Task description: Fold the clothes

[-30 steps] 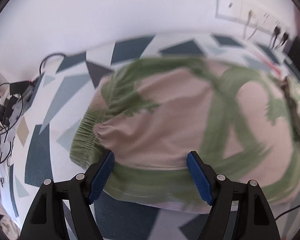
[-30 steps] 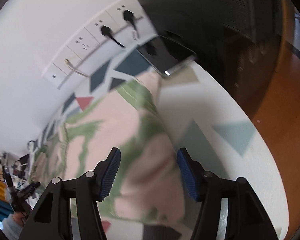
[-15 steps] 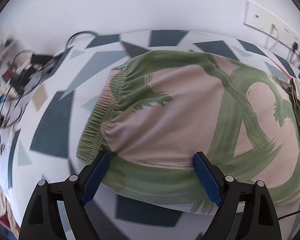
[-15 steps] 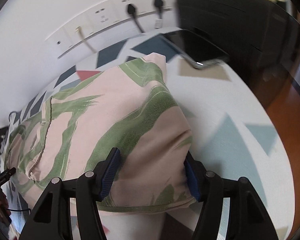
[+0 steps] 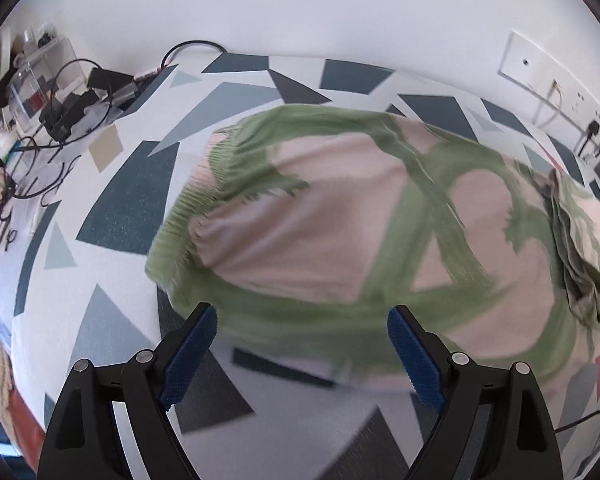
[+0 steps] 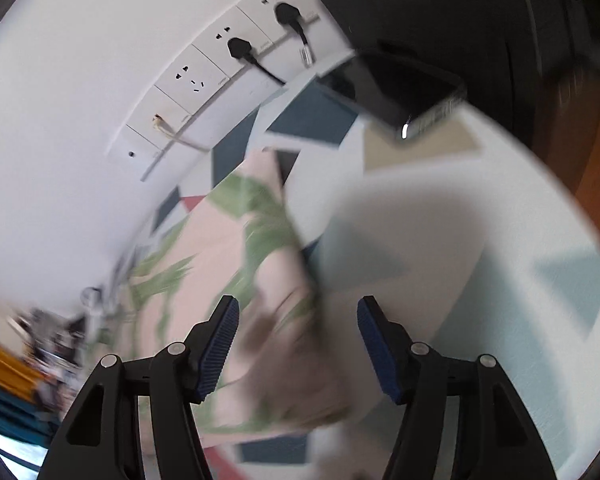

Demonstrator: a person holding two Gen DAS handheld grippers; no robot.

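A: Start on the left. Where do the shorts (image 5: 328,236) lie from the left gripper (image 5: 300,344)?

B: Straight ahead of it, flat on the patterned surface (image 5: 112,216). The jaws stand wide apart with nothing between them, and the near hem of the shorts lies just beyond the tips.

A: And the long axis?

B: It runs across the left view, side to side. The gathered green waistband (image 5: 184,220) is at the left end, a little left of the left fingertip. The leg end runs off to the right, where a bunched fold of cloth (image 5: 576,248) sits on top.

A: So the left gripper is the nearer one to the waistband?

B: By these views, yes. The right gripper (image 6: 296,344) is at the other end. Its jaws are apart as well, empty, and the pink and green cloth (image 6: 236,264) lies ahead of them and towards their left side, while the bare surface (image 6: 480,280) spreads to the right.

A: Is it folded already?

B: Hard to settle. It lies as one flat, narrow shape, which would suit shorts already doubled lengthwise as well as shorts merely laid out. The right view is badly blurred, so I cannot count layers there.

A: Anything close by on the right?

B: A dark phone-like slab (image 6: 396,84) at the far corner, under the wall sockets (image 6: 220,64), well clear of the cloth
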